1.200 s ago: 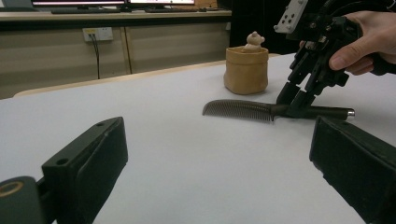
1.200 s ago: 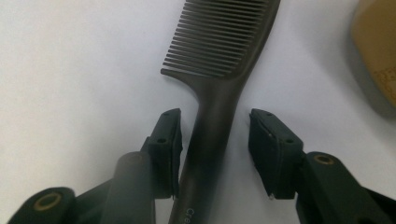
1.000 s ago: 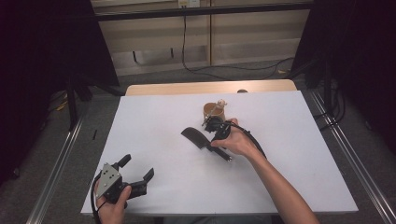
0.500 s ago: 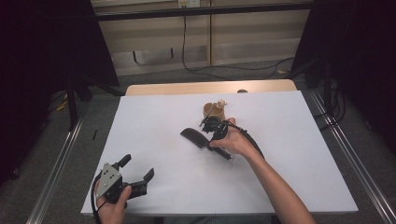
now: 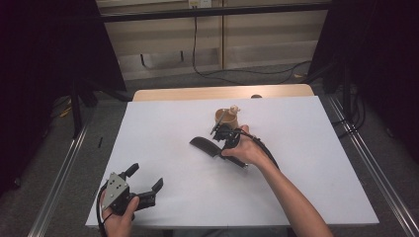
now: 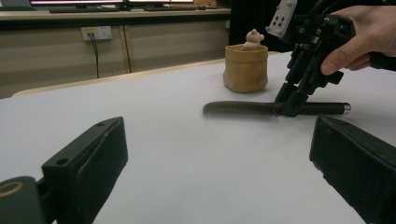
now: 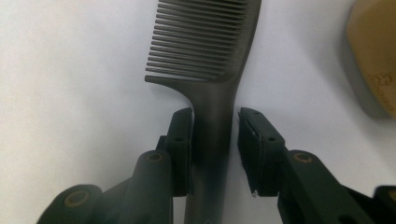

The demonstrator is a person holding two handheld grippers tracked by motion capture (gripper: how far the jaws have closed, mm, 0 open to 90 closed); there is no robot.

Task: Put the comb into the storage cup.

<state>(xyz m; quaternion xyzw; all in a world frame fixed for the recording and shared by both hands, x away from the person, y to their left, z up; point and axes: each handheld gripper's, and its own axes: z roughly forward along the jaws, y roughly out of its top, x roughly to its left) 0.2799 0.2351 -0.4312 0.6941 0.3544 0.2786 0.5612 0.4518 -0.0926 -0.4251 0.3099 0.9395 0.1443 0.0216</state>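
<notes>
A dark comb lies flat on the white table. My right gripper points down over the comb's handle, and in the right gripper view the handle runs between the two jaws. Those jaws have just been closing. One pad touches the handle while a thin gap remains at the other. The left gripper view shows the comb with the right gripper standing on it. My left gripper rests open near the table's front left corner, nothing between its fingers.
A tan pot with a small bear figure on its rim stands just behind the comb, close to the right hand. A wooden table edge runs along the back. Cables lie on the floor beyond it.
The right gripper's jaws have narrowed around the comb handle. Both hands and the comb stay where they were.
</notes>
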